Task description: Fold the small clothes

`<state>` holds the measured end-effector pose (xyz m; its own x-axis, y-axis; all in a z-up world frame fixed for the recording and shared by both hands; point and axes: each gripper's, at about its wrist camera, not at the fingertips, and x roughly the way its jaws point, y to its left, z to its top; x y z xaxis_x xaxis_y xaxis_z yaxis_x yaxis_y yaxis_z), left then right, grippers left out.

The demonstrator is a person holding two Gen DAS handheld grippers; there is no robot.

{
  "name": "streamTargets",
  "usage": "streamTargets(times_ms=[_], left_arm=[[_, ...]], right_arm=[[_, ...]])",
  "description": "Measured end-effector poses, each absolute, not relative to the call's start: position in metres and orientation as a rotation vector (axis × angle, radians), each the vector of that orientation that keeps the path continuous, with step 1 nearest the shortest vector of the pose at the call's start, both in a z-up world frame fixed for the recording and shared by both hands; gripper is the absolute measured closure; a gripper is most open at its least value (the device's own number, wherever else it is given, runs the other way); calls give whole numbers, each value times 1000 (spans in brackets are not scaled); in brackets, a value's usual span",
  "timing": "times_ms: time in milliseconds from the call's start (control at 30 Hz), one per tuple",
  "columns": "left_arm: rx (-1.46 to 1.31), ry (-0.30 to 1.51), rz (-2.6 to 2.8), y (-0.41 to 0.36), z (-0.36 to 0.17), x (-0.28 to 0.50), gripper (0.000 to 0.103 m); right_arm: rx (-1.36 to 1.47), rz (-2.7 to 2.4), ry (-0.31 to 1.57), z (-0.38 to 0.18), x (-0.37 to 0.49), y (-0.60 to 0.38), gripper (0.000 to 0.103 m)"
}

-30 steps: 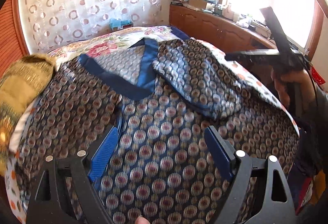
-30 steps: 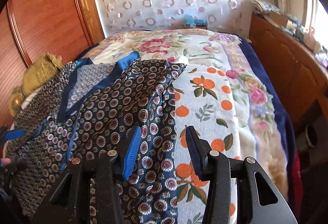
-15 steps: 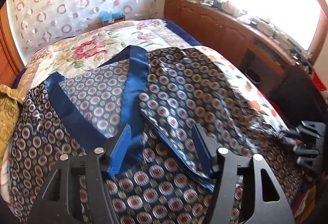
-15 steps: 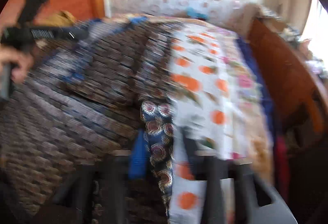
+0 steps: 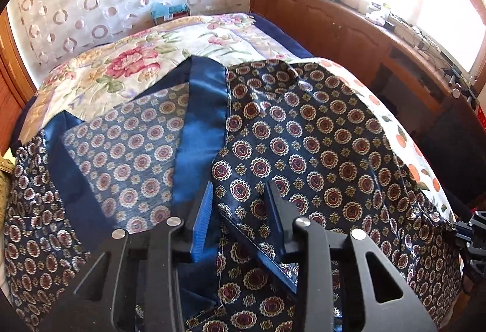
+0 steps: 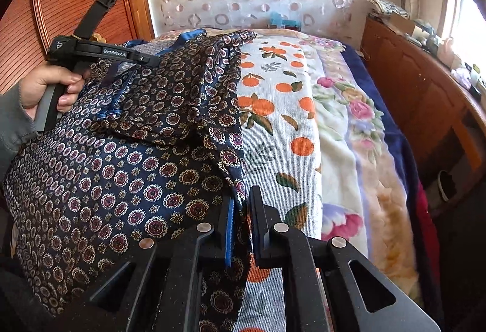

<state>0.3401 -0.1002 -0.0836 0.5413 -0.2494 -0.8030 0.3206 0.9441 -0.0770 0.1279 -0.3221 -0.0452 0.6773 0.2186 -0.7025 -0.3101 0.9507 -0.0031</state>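
Note:
A navy garment (image 5: 303, 149) with round medallion print and bright blue satin trim (image 5: 203, 125) lies spread on the bed, one side folded over. My left gripper (image 5: 240, 210) hovers over the folded flap's edge. Its jaws are closing with that edge between them, and gaps still show beside the pads. In the right wrist view my right gripper (image 6: 241, 210) is shut on the garment (image 6: 136, 180) at its right hem, by the orange-print sheet (image 6: 273, 119). A hand (image 6: 57, 88) holds the left gripper's handle at the far left.
A floral blanket (image 5: 121, 64) covers the far half of the bed. A wooden cabinet (image 5: 334, 28) with clutter on top runs along the right under the window. A yellow cloth (image 5: 4, 180) lies at the left edge, and a blue box (image 5: 168, 11) sits by the curtain.
The left gripper slid right and forward over the garment to the folded flap, and its jaws narrowed. The right gripper closed onto the hem and shifted with it.

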Motion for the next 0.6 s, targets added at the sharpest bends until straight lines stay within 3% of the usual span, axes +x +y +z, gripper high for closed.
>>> streamTargets(times_ms=[100, 167, 233, 400, 600], left_arm=[[92, 930, -337, -102, -84, 340, 70], [95, 929, -328, -102, -84, 338, 92], [120, 929, -322, -104, -82, 334, 98], [25, 795, -283, -78, -44, 310, 99], [50, 785, -273, -60, -31, 295, 99]], right_arm=[[-117, 294, 759, -48, 124, -325, 94], [-117, 291, 742, -51, 122, -324, 94], [-109, 291, 729, -53, 120, -325, 94], [-108, 284, 708, -57, 117, -324, 94], [-115, 281, 712, -57, 116, -323, 94]])
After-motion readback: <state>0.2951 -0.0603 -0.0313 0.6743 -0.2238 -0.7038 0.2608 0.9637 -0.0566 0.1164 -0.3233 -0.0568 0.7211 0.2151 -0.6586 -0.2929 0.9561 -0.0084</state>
